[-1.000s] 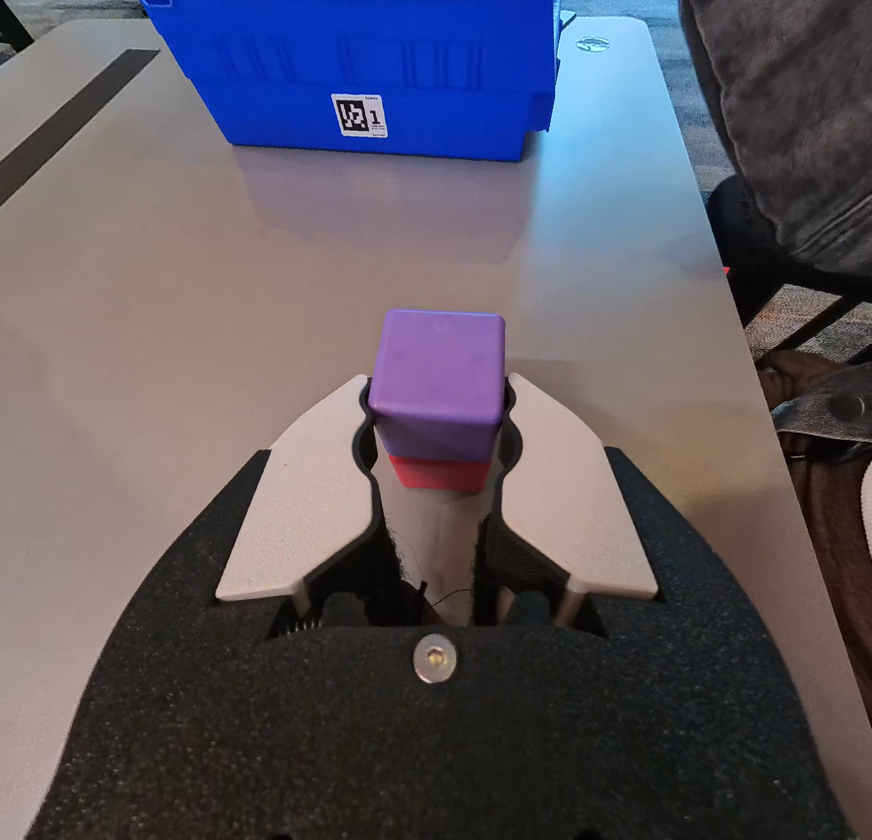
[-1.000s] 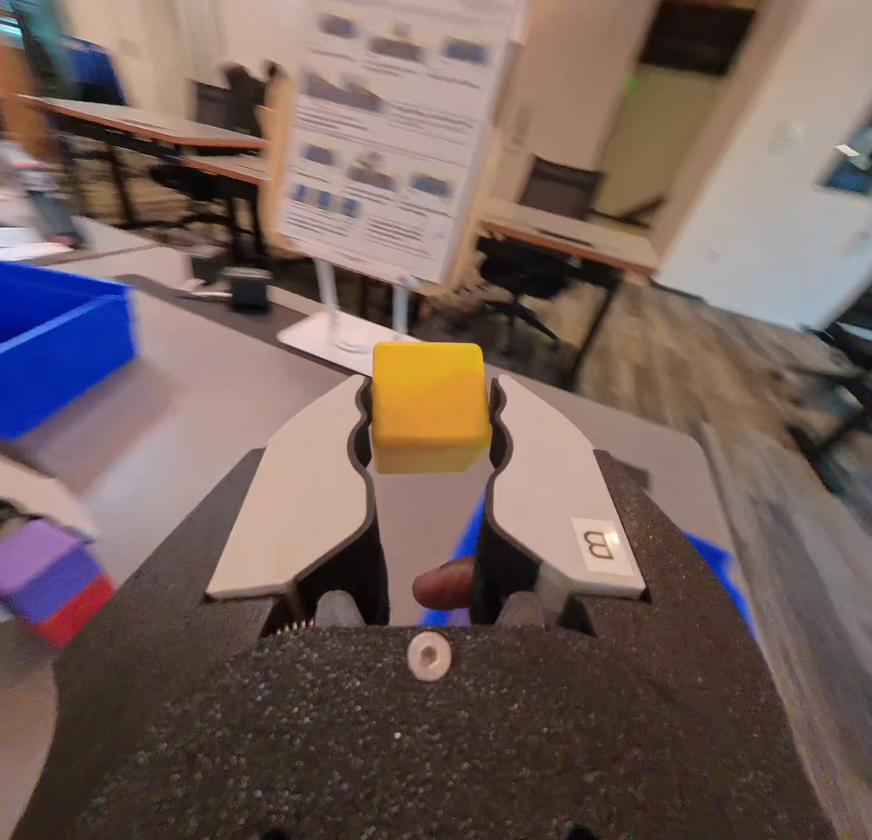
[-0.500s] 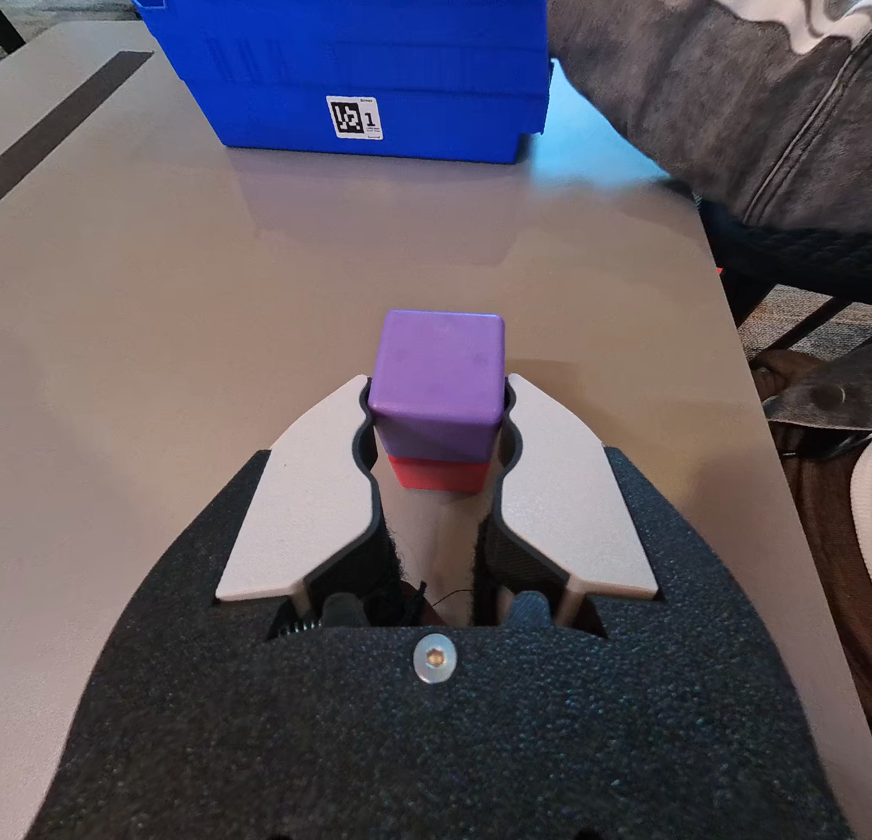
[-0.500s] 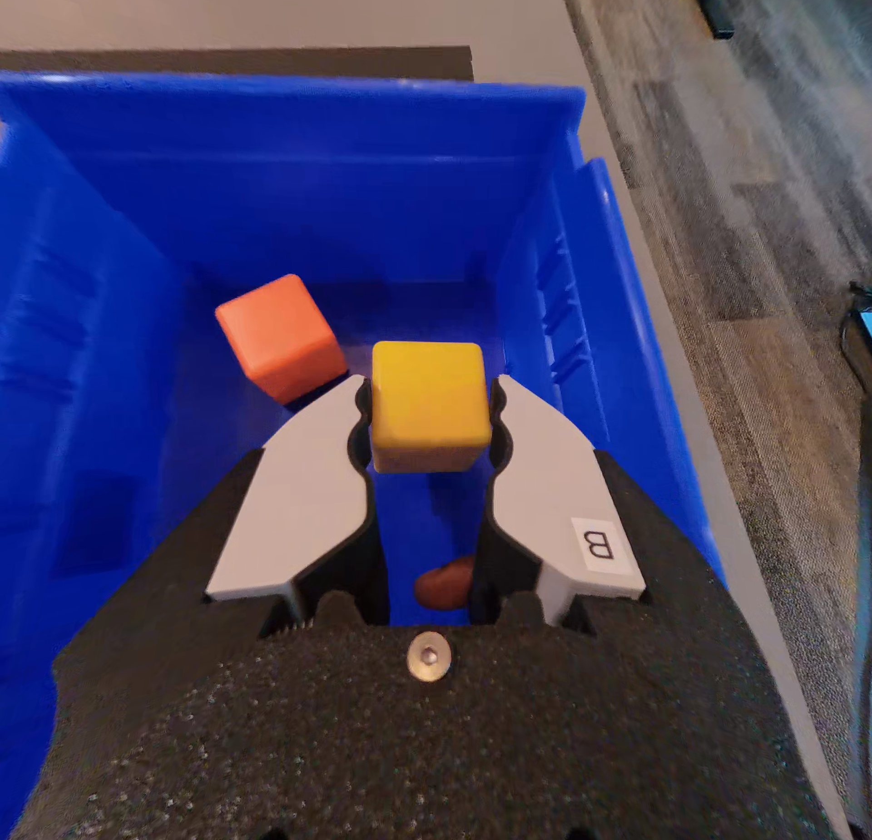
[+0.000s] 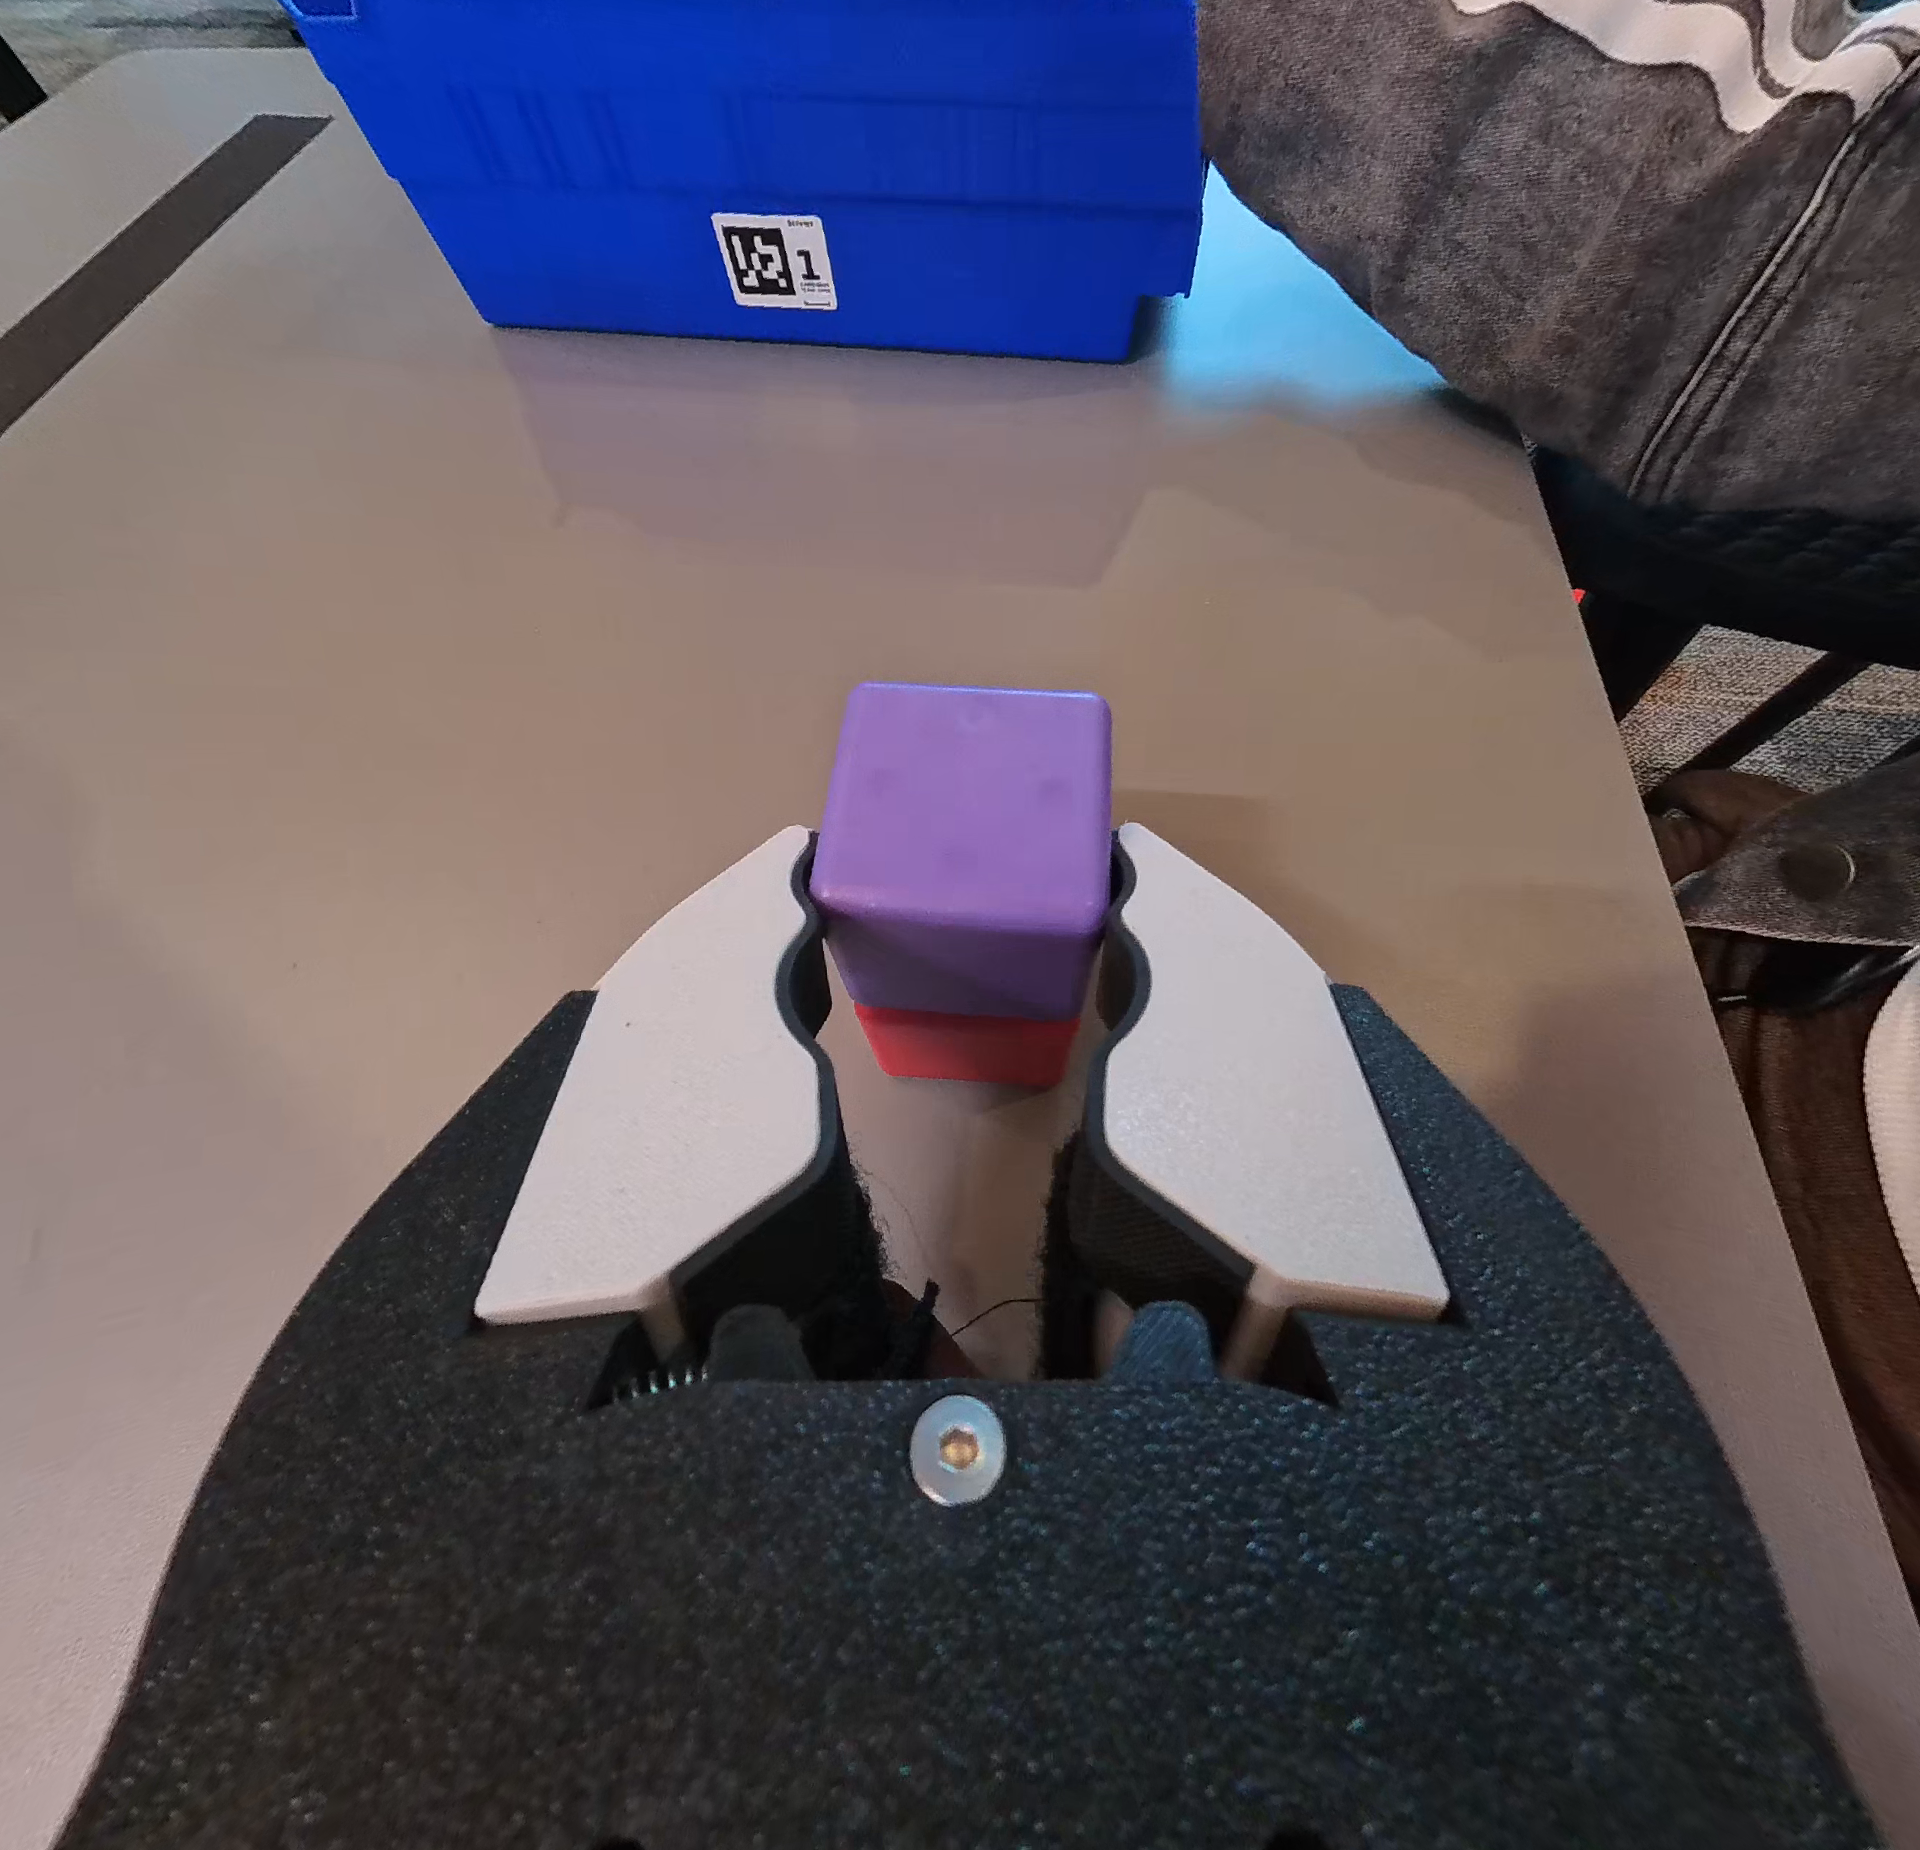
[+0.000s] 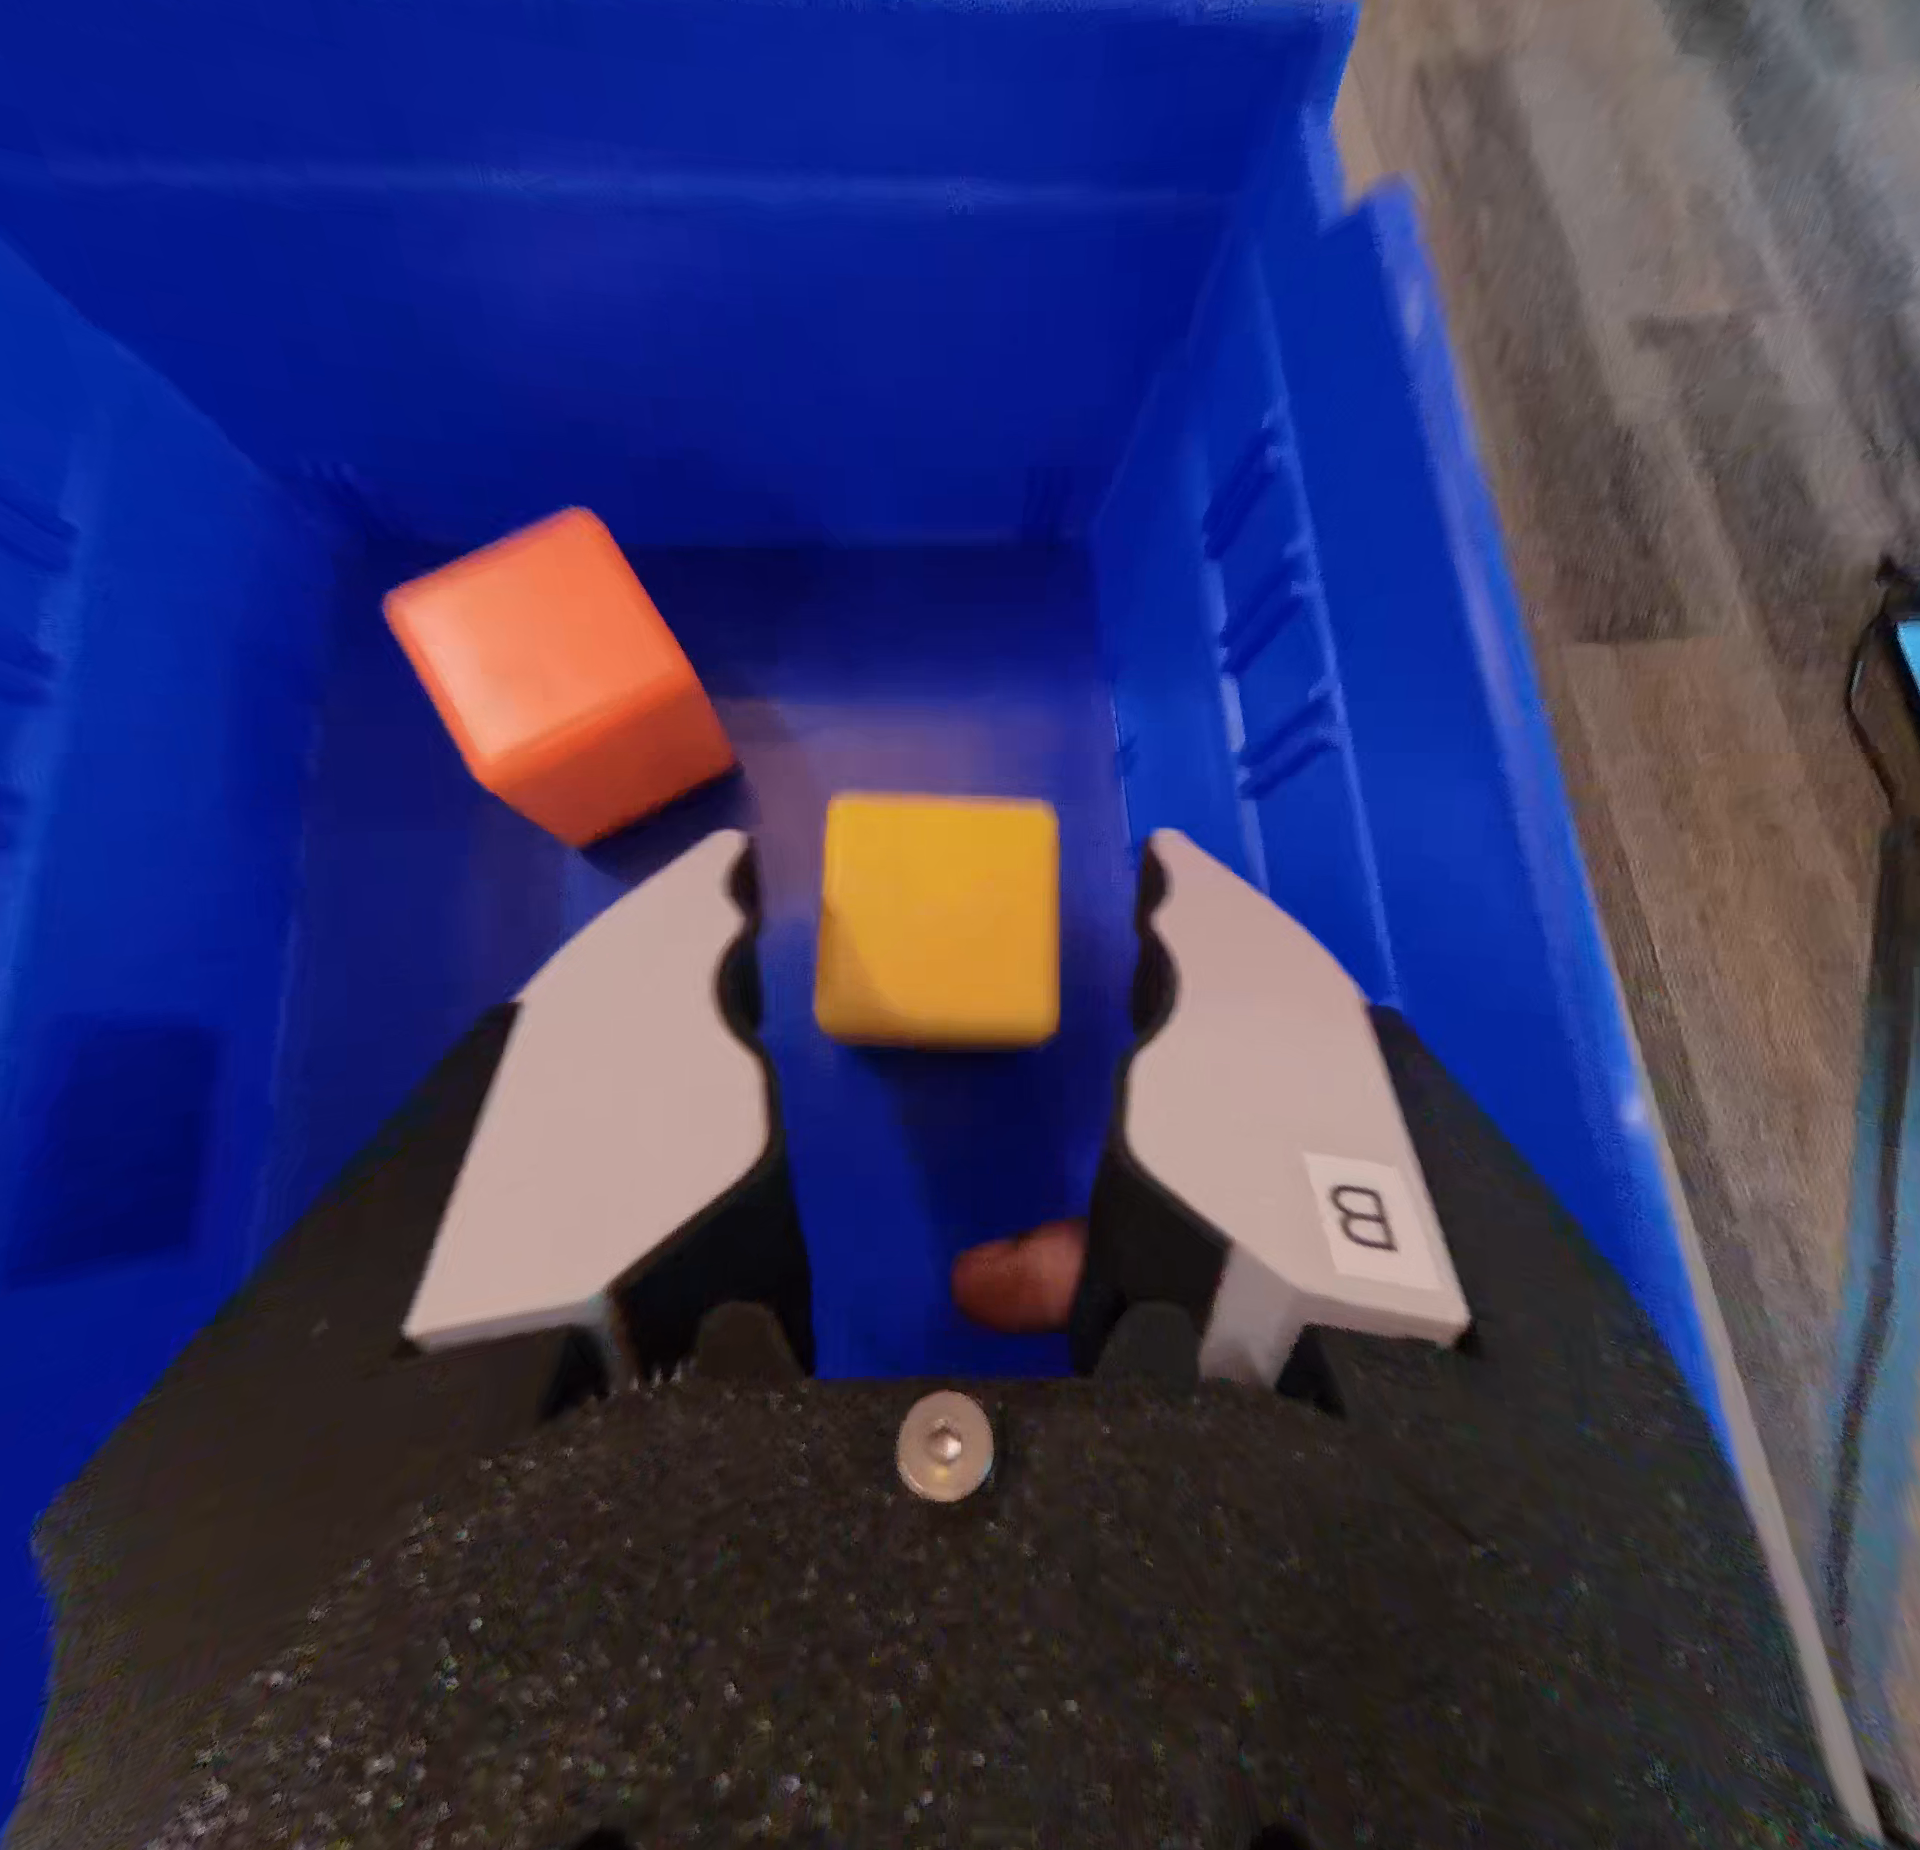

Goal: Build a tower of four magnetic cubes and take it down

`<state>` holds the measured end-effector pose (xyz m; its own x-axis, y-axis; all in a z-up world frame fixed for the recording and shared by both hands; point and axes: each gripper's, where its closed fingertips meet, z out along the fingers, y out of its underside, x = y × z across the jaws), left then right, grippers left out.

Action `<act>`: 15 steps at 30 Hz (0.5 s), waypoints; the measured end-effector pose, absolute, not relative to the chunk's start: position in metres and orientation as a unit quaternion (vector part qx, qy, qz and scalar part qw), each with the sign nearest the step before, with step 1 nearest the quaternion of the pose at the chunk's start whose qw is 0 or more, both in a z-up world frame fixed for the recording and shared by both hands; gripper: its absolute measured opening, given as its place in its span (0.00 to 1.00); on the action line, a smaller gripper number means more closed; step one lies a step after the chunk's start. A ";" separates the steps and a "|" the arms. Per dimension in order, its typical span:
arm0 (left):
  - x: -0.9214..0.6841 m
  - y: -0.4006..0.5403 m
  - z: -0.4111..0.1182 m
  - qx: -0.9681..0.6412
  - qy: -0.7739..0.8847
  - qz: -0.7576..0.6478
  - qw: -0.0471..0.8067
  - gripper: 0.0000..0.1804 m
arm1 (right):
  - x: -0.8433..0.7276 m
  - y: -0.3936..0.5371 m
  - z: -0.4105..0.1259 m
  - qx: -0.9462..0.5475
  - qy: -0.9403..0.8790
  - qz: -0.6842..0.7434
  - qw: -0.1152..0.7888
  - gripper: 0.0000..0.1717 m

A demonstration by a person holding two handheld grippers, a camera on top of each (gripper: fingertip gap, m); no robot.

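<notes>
On the bench (image 5: 416, 657) the left hand-held gripper (image 5: 964, 870) clamps the purple cube (image 5: 961, 813) atop the red cube (image 5: 971, 1047), while the right hand-held gripper (image 6: 945, 865) gapes around the loose yellow cube (image 6: 935, 917) in the blue bin (image 6: 727, 294); these look light, rigid and smooth, best pinched on opposite flat faces.

Purple cube (image 5: 961, 813) atop red cube (image 5: 971, 1047), yellow cube (image 6: 937, 917), orange cube (image 6: 551, 668) in bin (image 6: 727, 242)
</notes>
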<state>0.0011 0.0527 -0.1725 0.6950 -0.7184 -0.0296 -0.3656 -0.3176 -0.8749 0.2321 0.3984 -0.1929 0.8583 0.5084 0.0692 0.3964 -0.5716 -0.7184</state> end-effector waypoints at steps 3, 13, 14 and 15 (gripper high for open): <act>0.001 0.053 -0.172 -0.790 0.343 -0.187 0.473 0.28 | 0.210 0.398 -0.140 -0.817 -0.250 0.134 0.501 0.47; 0.002 0.052 -0.172 -0.789 0.346 -0.187 0.472 0.27 | 0.055 0.149 0.028 -0.388 -0.564 0.490 0.540 0.39; 0.002 0.052 -0.172 -0.789 0.346 -0.187 0.472 0.27 | 0.040 0.111 0.012 -0.358 -0.626 0.504 0.475 0.41; 0.003 0.052 -0.172 -0.789 0.346 -0.187 0.472 0.28 | 0.029 0.080 -0.013 -0.343 -0.687 0.494 0.408 0.43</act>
<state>0.0025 0.0522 -0.1724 0.6901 -0.7231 -0.0311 -0.3693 -0.3148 -0.8744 0.0285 0.0801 -0.0128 -0.4315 0.8741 0.2231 0.0676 0.2780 -0.9582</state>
